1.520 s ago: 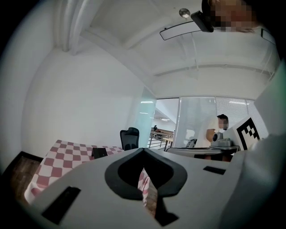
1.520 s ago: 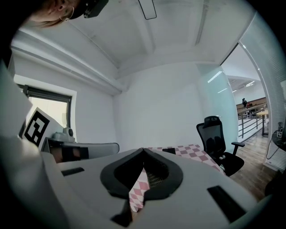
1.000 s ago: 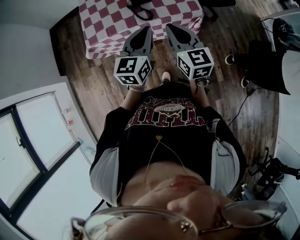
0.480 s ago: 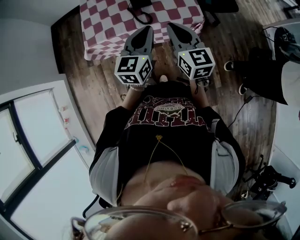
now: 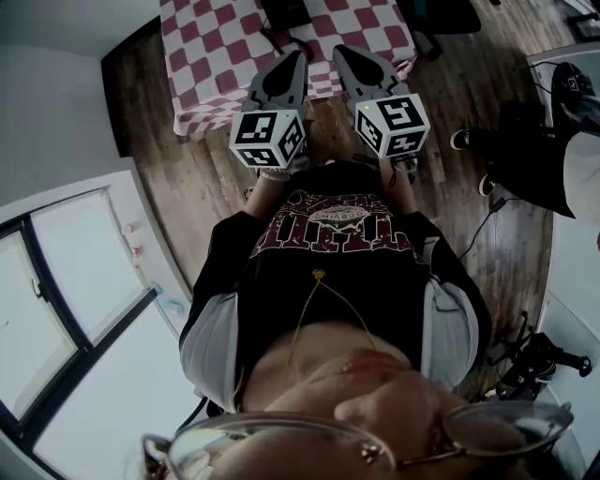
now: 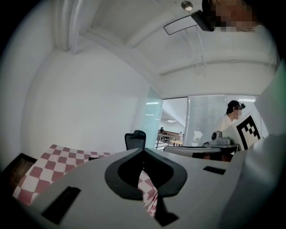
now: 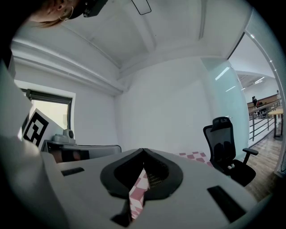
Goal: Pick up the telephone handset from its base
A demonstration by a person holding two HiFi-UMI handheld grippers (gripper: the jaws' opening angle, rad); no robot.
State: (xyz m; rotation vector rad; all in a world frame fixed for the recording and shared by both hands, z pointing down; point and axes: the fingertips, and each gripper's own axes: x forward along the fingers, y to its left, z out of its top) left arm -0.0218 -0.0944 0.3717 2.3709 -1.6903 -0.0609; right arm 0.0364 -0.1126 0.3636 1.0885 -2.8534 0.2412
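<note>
Two grippers are held side by side in front of the person, and in the head view their tips show over the near part of the counter (image 5: 202,66), which is covered by a red-and-white checked cloth. The left gripper (image 5: 298,58) has its jaws pressed together at the tips with nothing between them. In its own view only a sliver of checked cloth shows through the hollow behind the tips. The right gripper (image 5: 339,52) is closed and empty in the same way.

The telephone (image 5: 284,13) lies on the counter beyond both tips and apart from them. It is a dark shape cut off by the top edge of the head view, so its handset cannot be told from its base. A dark cord (image 5: 278,39) loops out from it toward the left gripper.

In both gripper views the gripper's grey body fills the lower half, and the telephone cannot be made out there. A black office chair (image 7: 225,143) stands beyond the counter.
</note>
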